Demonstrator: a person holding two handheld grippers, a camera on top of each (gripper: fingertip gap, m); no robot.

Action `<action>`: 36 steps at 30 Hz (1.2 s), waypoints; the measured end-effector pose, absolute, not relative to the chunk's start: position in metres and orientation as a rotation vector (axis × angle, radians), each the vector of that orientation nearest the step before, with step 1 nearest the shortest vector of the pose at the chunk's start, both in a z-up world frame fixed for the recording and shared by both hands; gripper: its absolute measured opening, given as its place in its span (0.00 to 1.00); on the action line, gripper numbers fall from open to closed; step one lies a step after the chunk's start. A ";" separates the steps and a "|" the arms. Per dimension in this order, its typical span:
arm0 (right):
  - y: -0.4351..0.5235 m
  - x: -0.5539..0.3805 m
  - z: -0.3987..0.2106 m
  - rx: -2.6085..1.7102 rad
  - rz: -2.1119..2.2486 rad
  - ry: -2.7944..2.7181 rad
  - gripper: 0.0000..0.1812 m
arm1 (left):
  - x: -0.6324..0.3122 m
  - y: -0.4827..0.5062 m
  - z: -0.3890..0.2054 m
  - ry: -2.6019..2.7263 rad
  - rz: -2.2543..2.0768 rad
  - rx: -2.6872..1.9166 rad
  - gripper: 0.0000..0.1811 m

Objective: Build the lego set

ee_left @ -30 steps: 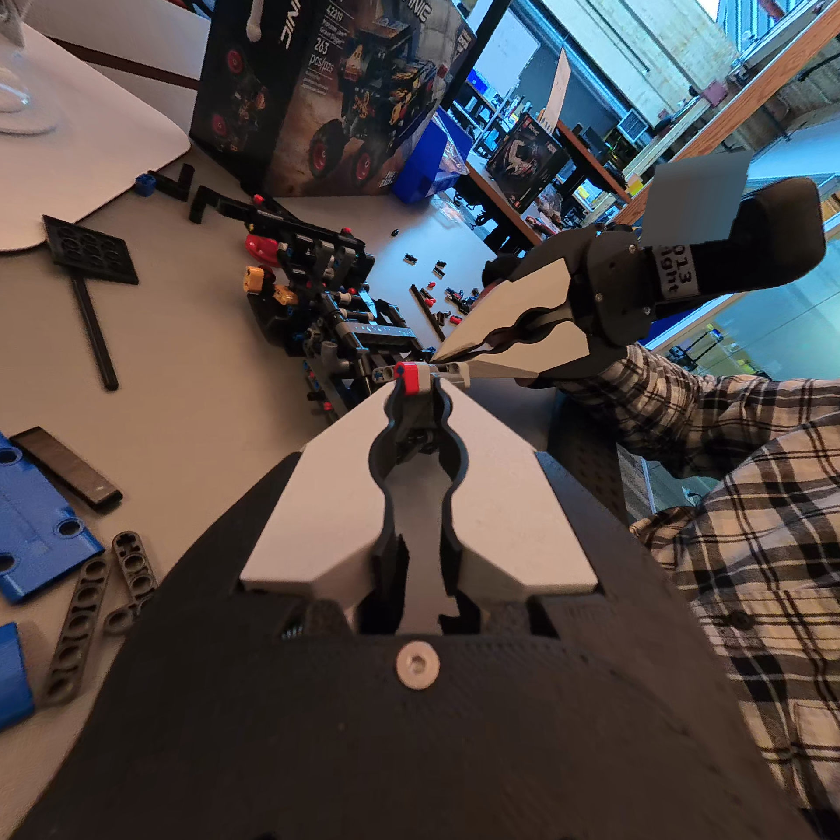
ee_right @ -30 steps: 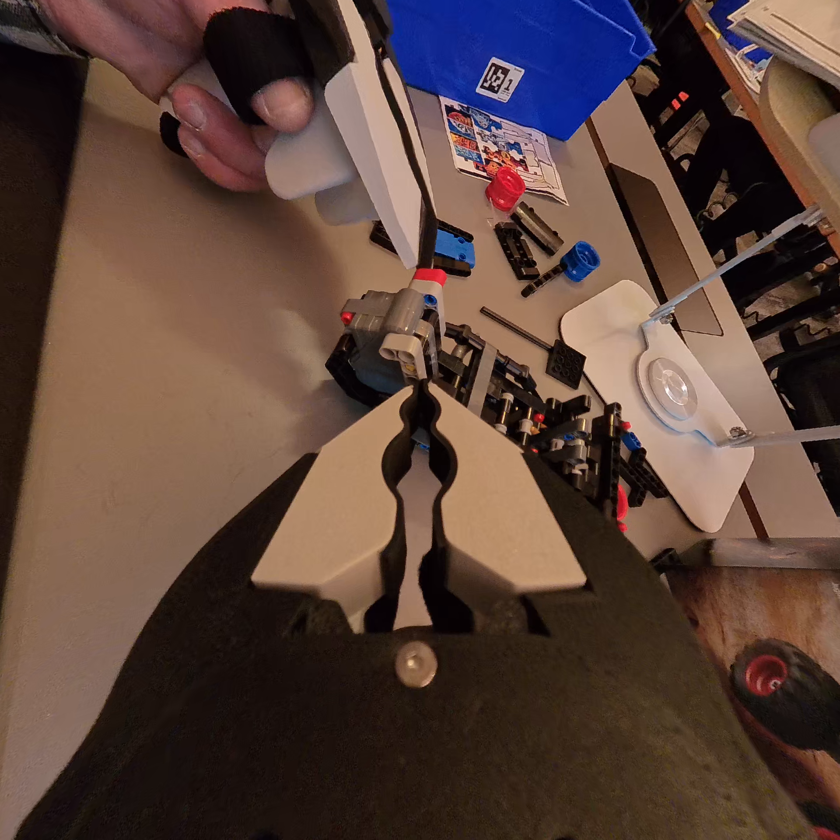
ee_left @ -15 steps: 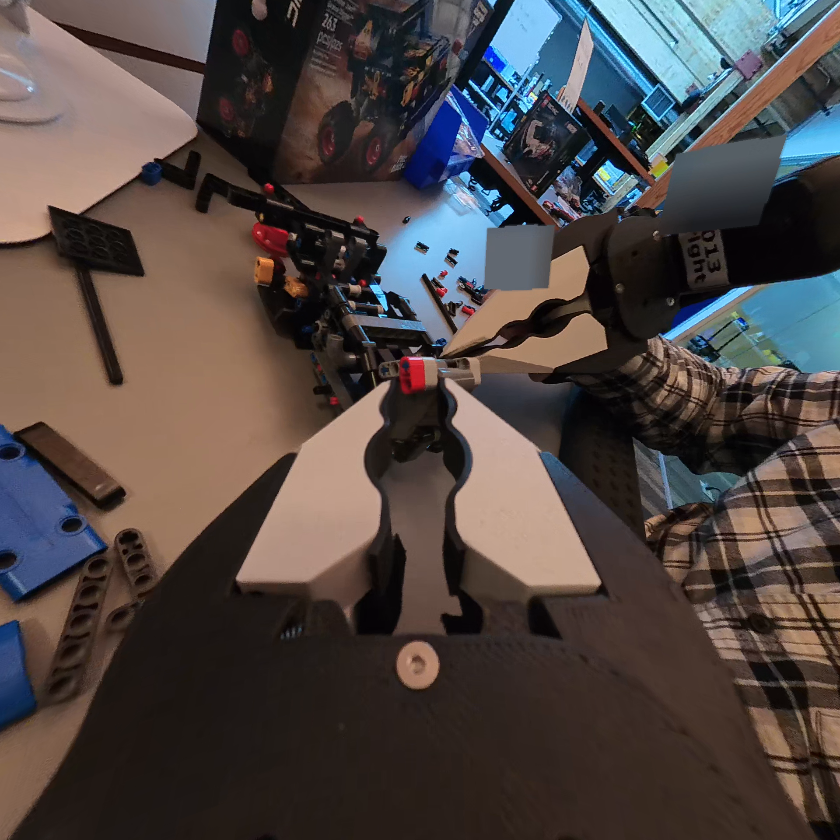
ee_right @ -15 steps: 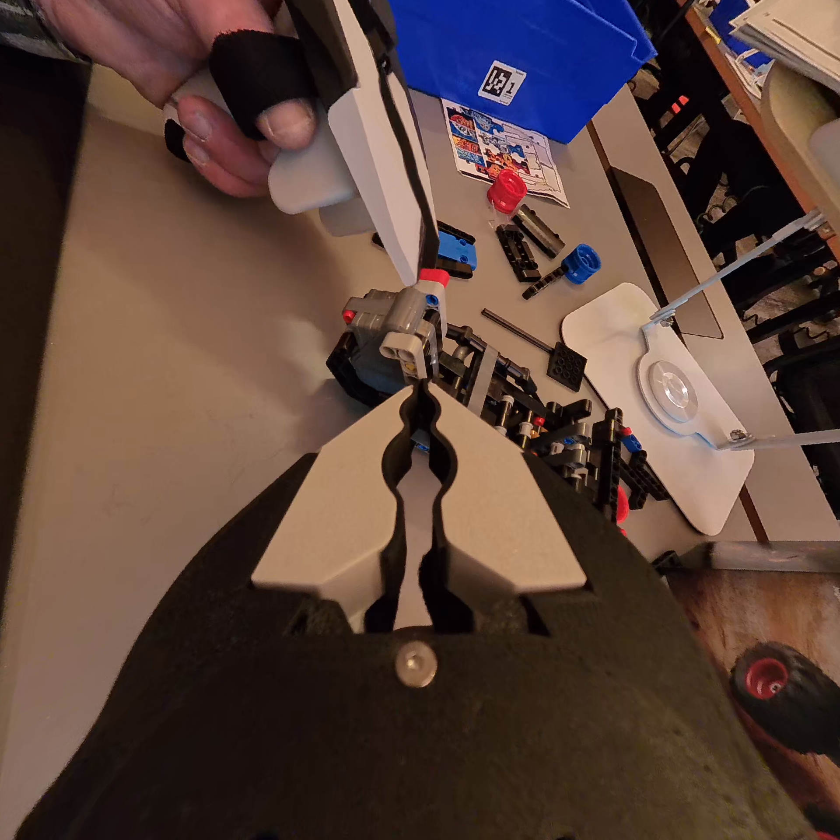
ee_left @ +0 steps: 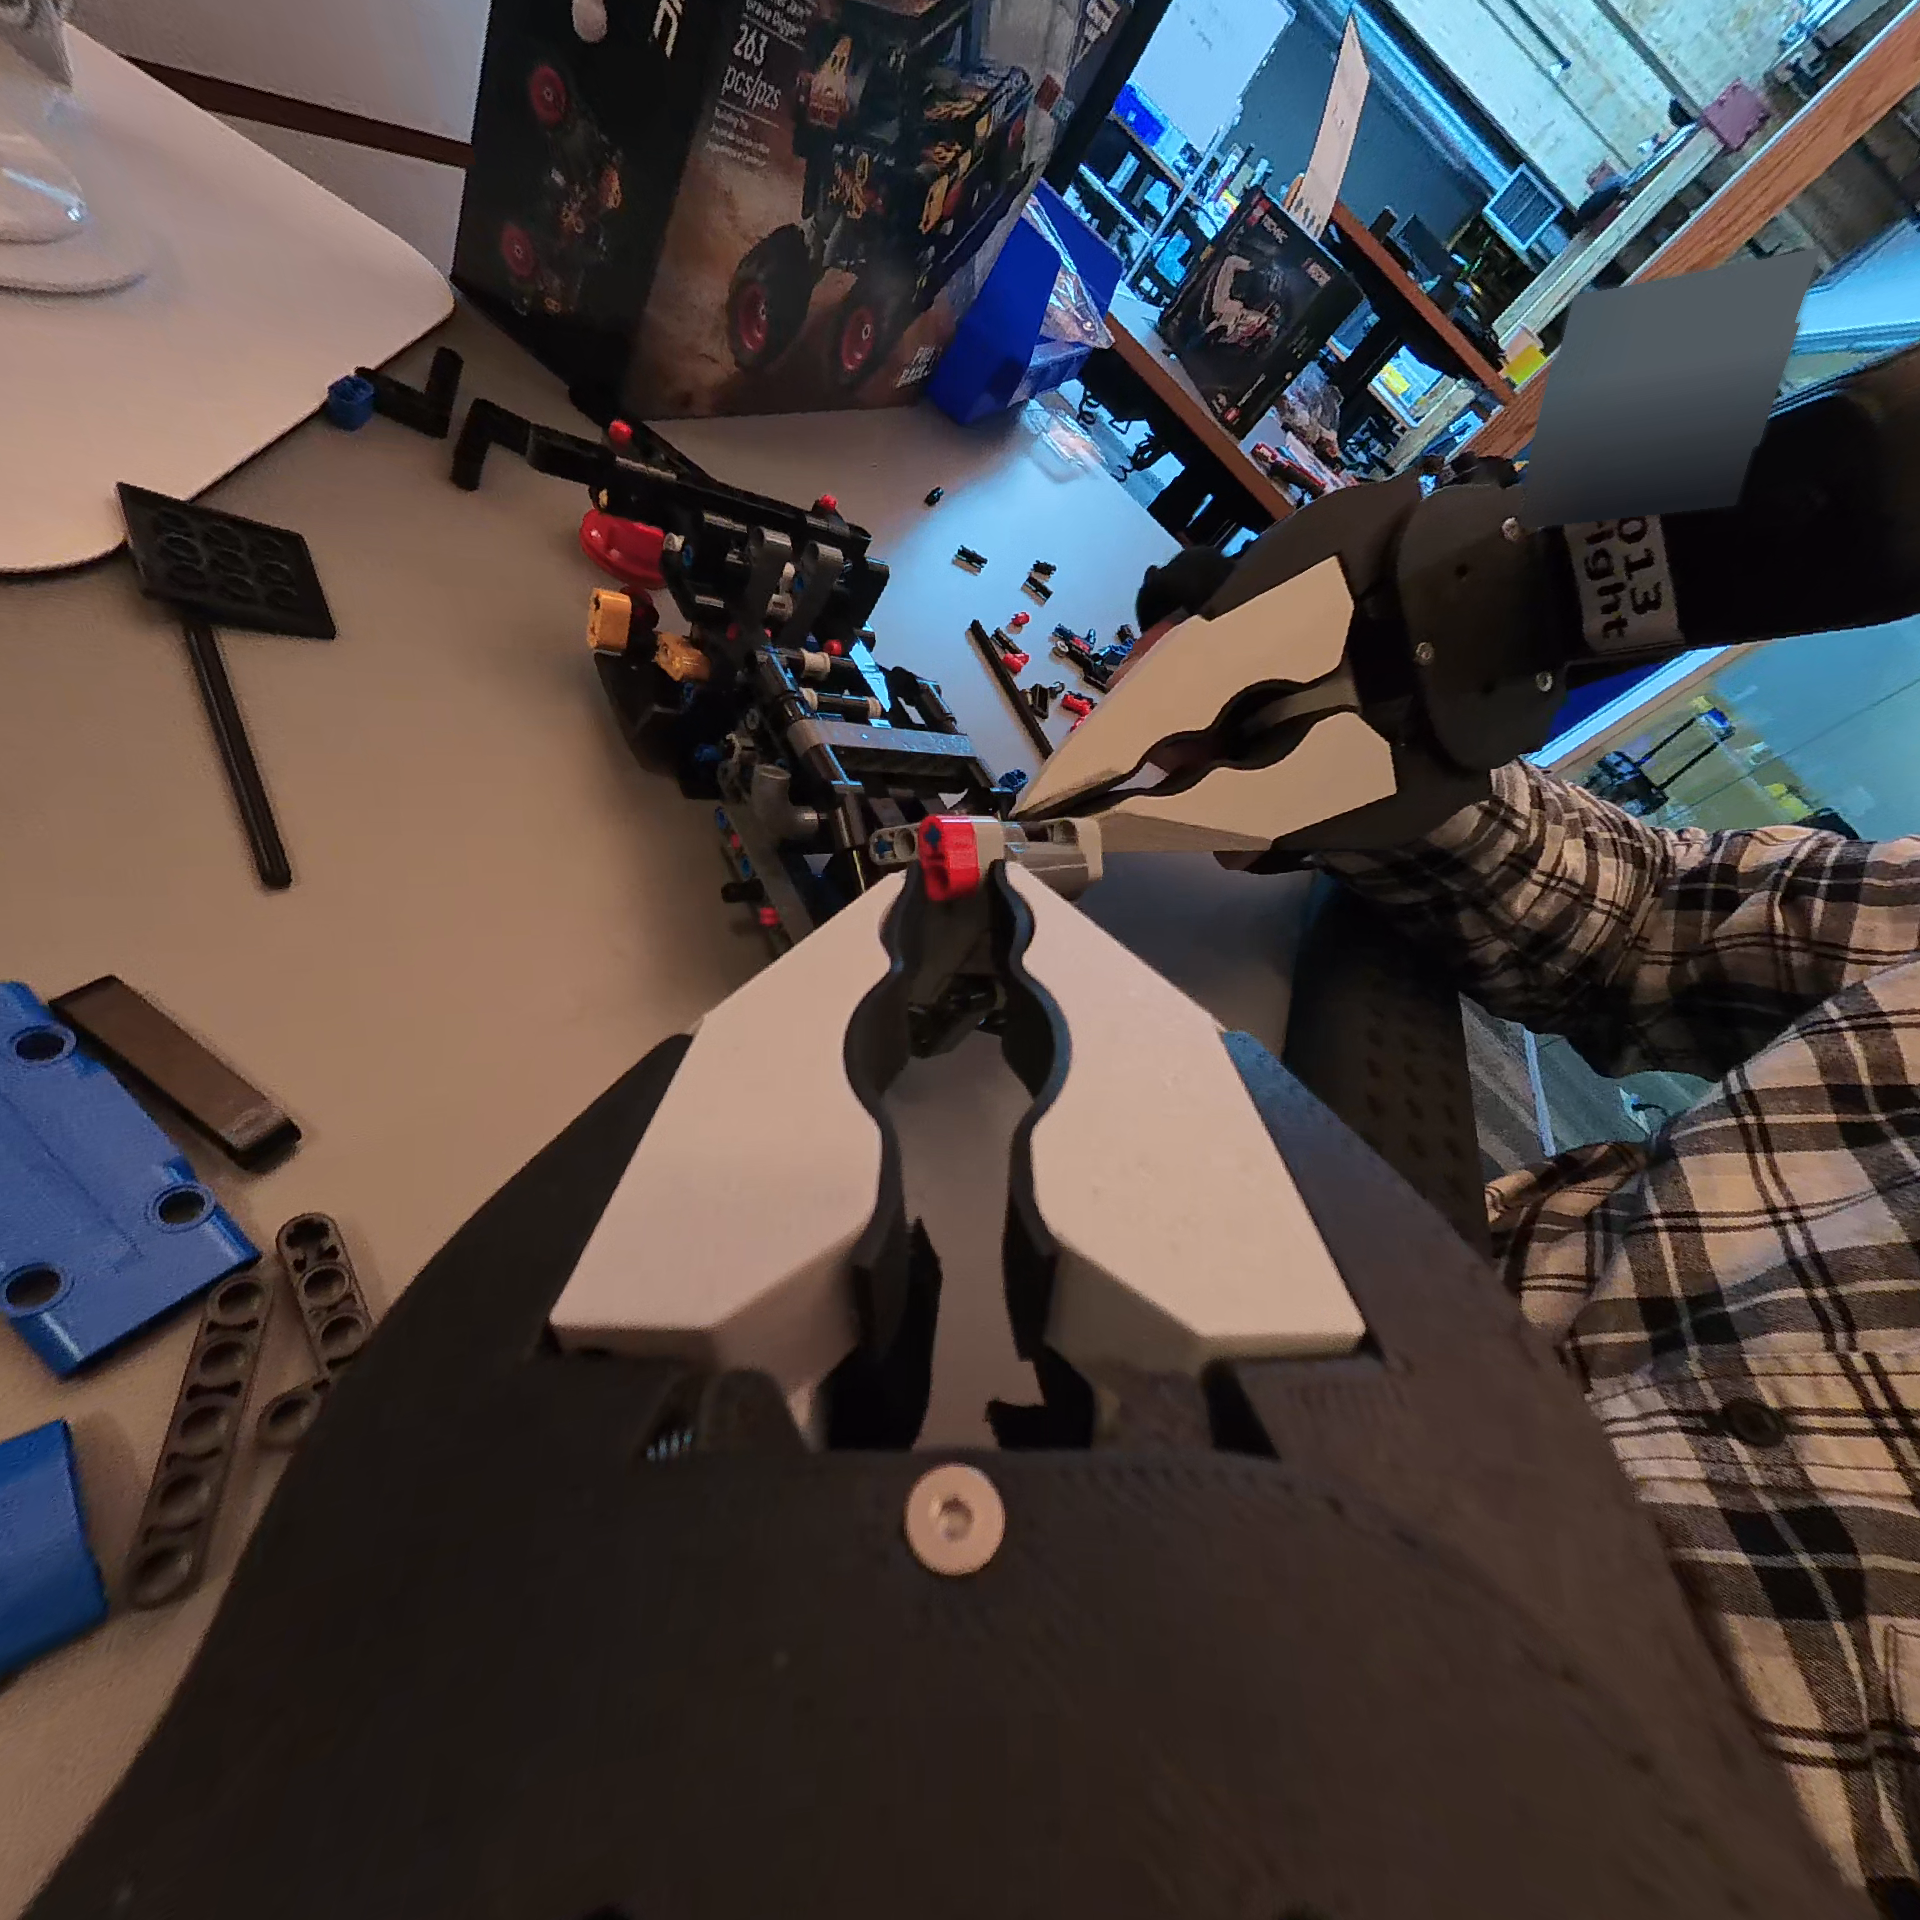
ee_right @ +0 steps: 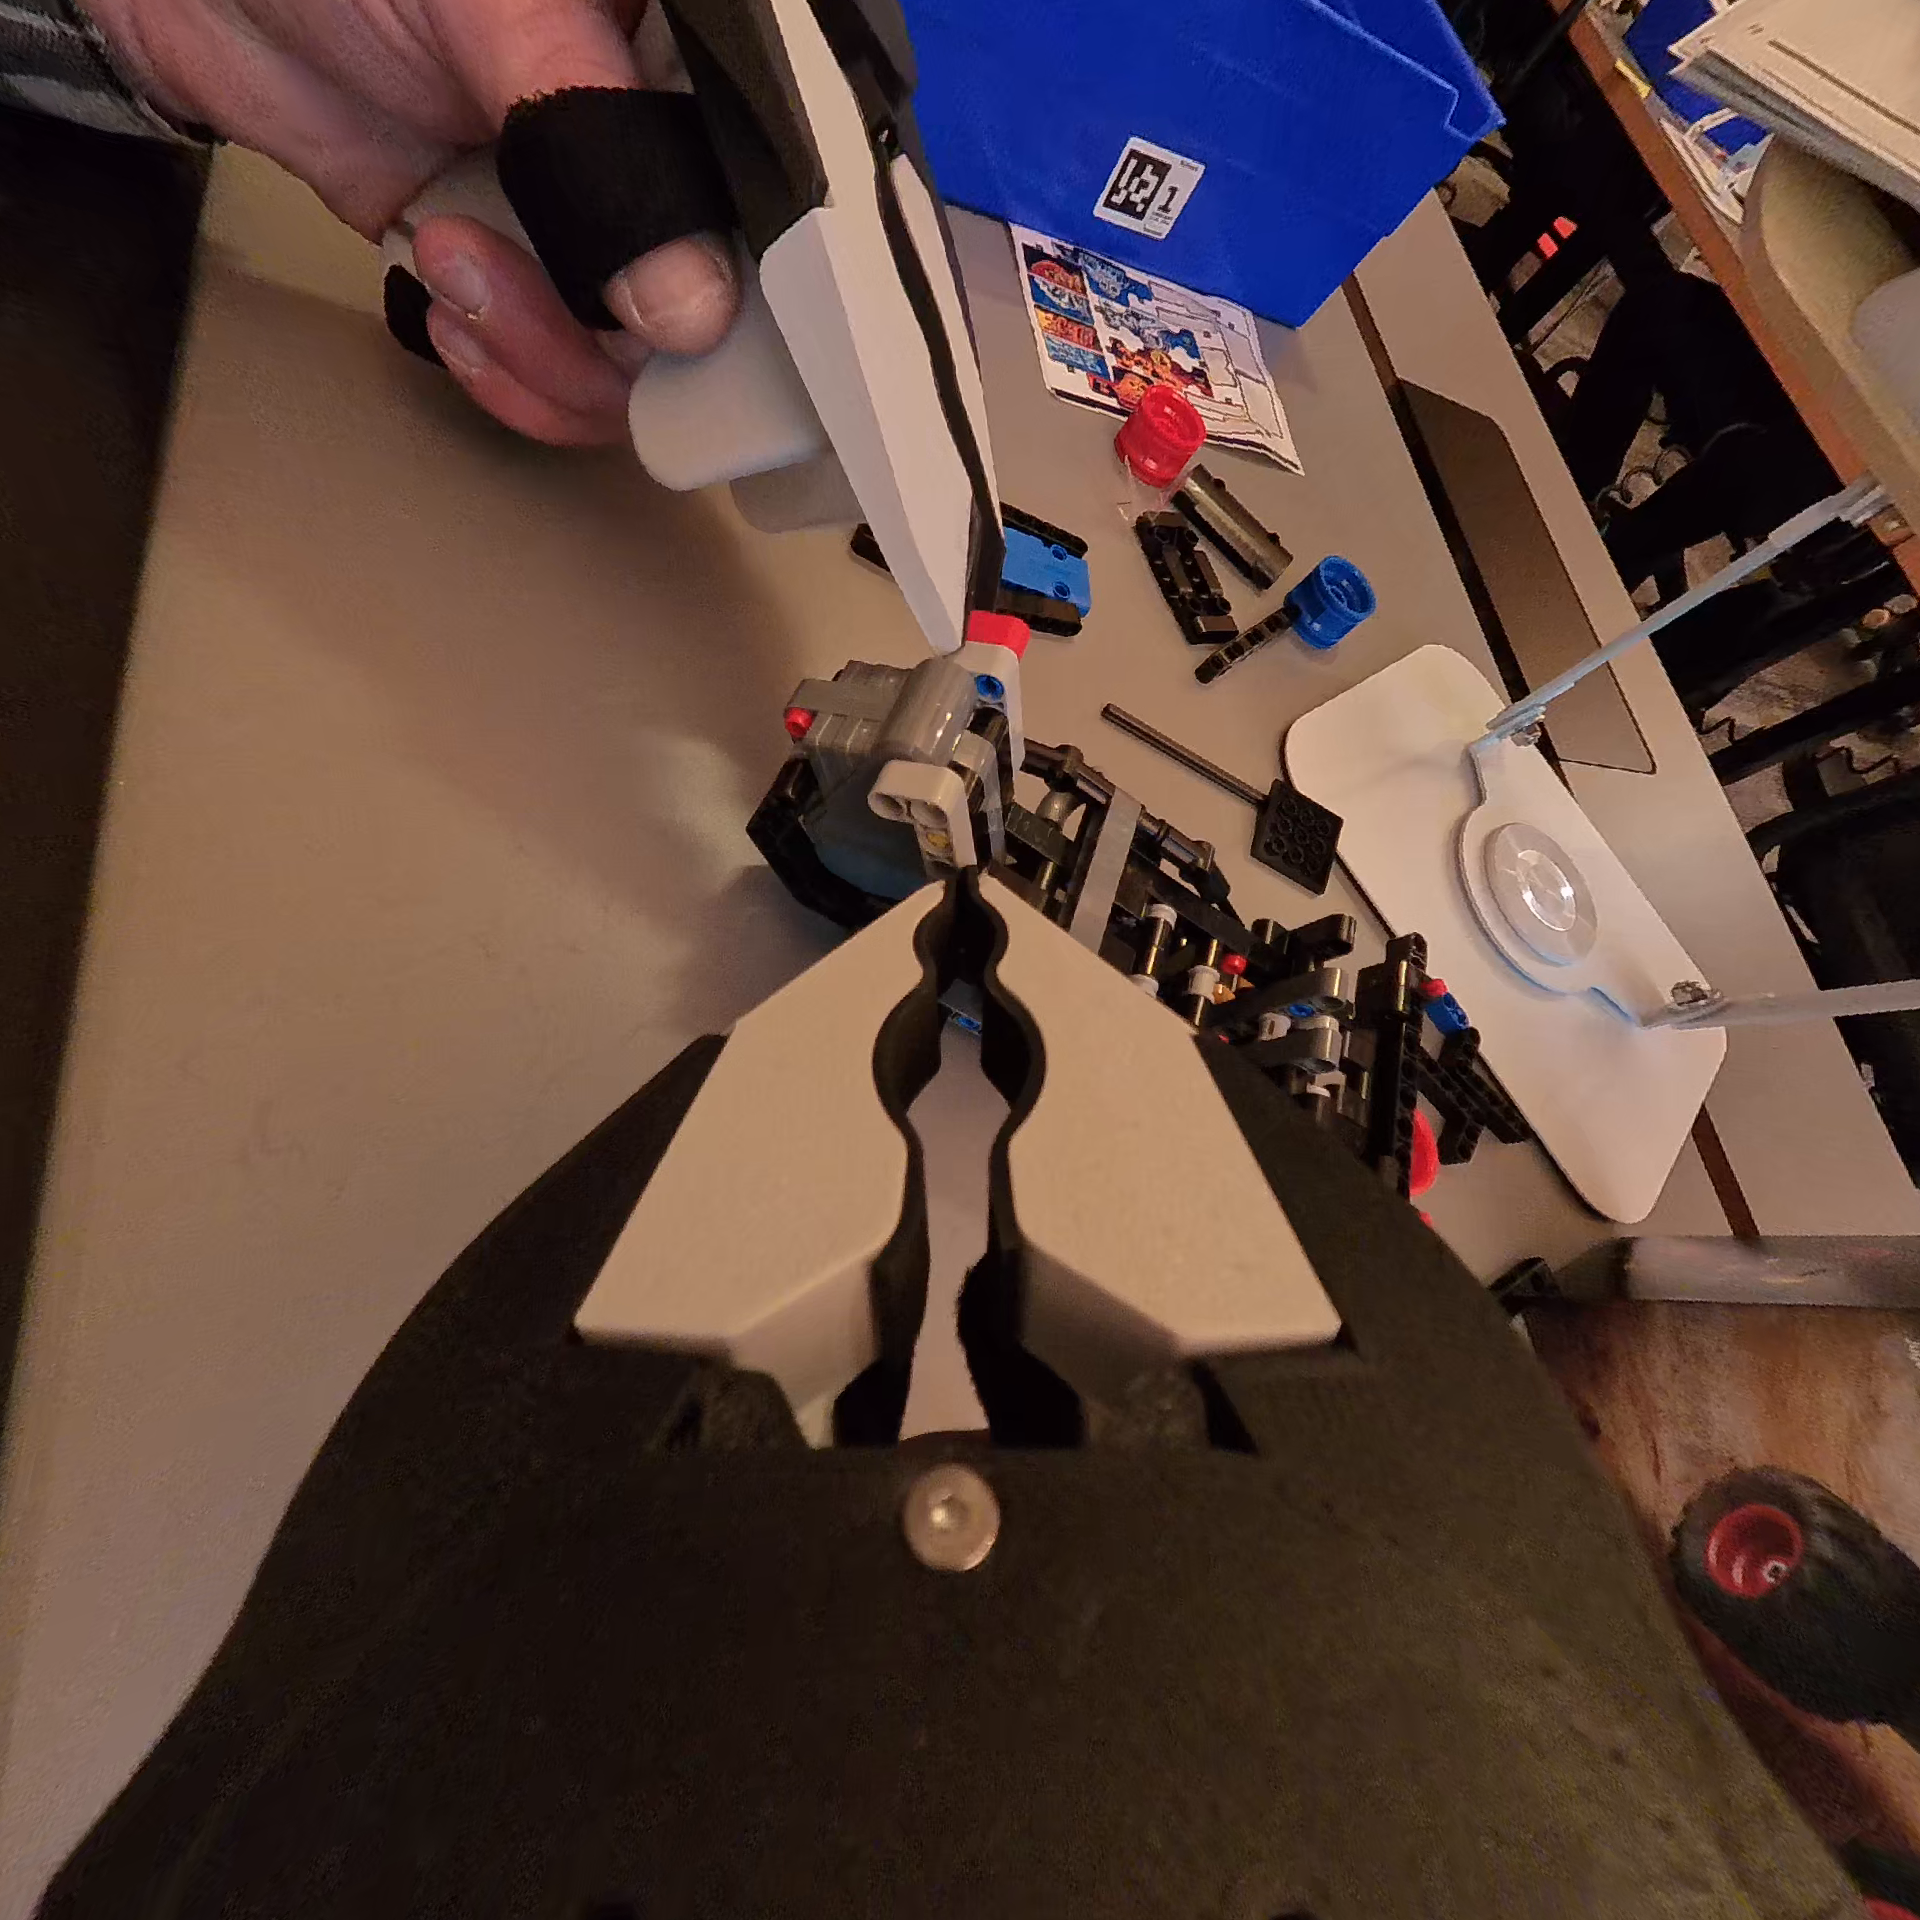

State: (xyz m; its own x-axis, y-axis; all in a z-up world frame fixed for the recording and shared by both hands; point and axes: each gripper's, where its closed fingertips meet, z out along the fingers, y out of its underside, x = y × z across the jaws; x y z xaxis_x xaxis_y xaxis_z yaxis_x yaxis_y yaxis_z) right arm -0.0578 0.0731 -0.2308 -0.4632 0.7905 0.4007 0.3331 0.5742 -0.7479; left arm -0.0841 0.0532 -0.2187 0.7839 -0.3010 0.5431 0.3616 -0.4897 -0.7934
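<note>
My left gripper [ee_left: 951,883] is shut on a red bush [ee_left: 945,854] at the end of a small grey sub-assembly [ee_left: 1044,840]. My right gripper [ee_right: 961,883] is shut on the lower edge of the same grey sub-assembly [ee_right: 914,748]. It also shows in the left wrist view [ee_left: 1023,810], coming in from the right. The left gripper [ee_right: 961,634] reaches down from above onto the red bush [ee_right: 995,629]. The black and grey lego chassis [ee_left: 790,665] lies on the table just behind. I cannot tell whether the sub-assembly touches it.
The lego box [ee_left: 748,187] stands at the back. A blue bin [ee_right: 1195,125], an instruction sheet [ee_right: 1153,343], a red hub [ee_right: 1158,431] and a blue hub [ee_right: 1330,603] lie beyond the chassis. Blue panels [ee_left: 83,1195] and black beams [ee_left: 208,1434] lie left. A plaid sleeve [ee_left: 1662,935] is right. Spacing between my two grippers at the tips: around 4 cm.
Both grippers keep their hold on the sub-assembly. In the left wrist view the right gripper sits slightly higher and farther right than before.
</note>
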 end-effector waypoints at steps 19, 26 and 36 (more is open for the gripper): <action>0.071 -0.059 -0.231 -0.894 0.782 -2.041 0.00 | -0.090 0.050 -0.215 -0.107 -0.863 -1.869 0.03; 0.071 -0.059 -0.231 -0.898 0.781 -2.041 0.00 | -0.089 0.051 -0.216 -0.101 -0.854 -1.873 0.03; 0.071 -0.059 -0.231 -0.898 0.779 -2.040 0.00 | -0.089 0.051 -0.217 -0.102 -0.840 -1.874 0.03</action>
State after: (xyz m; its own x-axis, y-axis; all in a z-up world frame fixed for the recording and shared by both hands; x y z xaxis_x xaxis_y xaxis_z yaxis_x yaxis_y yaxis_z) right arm -0.0593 0.0711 -0.2308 -0.4628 0.7942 0.3937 0.3298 0.5666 -0.7551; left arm -0.0894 0.0515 -0.2166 0.7519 -0.2951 0.5895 0.4272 -0.4631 -0.7766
